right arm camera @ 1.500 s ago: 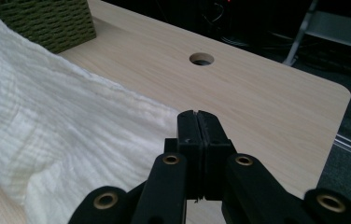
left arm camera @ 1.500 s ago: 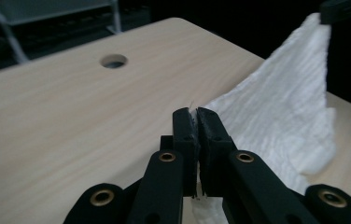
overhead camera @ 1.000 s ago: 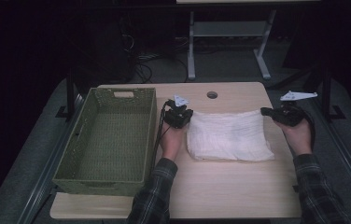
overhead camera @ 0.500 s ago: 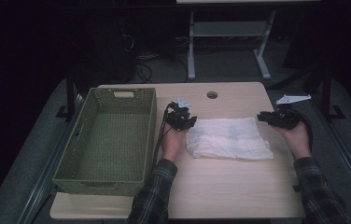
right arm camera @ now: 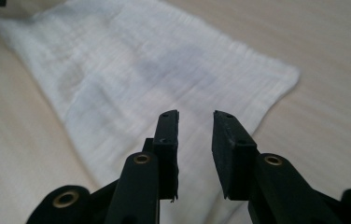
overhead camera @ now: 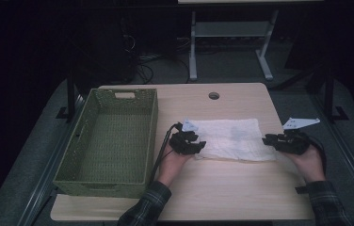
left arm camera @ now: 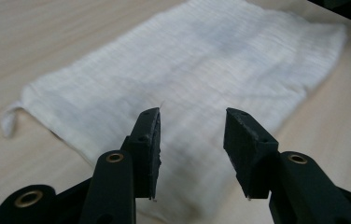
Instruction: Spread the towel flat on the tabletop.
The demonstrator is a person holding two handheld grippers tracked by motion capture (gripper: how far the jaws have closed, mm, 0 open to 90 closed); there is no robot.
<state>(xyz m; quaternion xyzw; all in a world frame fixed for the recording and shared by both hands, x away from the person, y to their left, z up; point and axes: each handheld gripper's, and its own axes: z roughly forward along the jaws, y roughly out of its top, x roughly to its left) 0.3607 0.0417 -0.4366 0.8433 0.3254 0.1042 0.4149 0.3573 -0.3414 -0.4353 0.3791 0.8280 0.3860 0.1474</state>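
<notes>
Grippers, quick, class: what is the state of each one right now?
Left gripper: open, jaws just opened, nothing gripped, over the white cloth.
Right gripper: open, jaws apart, nothing gripped, over the same cloth.

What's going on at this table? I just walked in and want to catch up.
A person is folding a white cloth on the table, with a tool in each hand. The left tool and the right tool sit at opposite ends of the cloth; their jaws have just been opening and grip nothing. A green basket stands empty to the left.
</notes>
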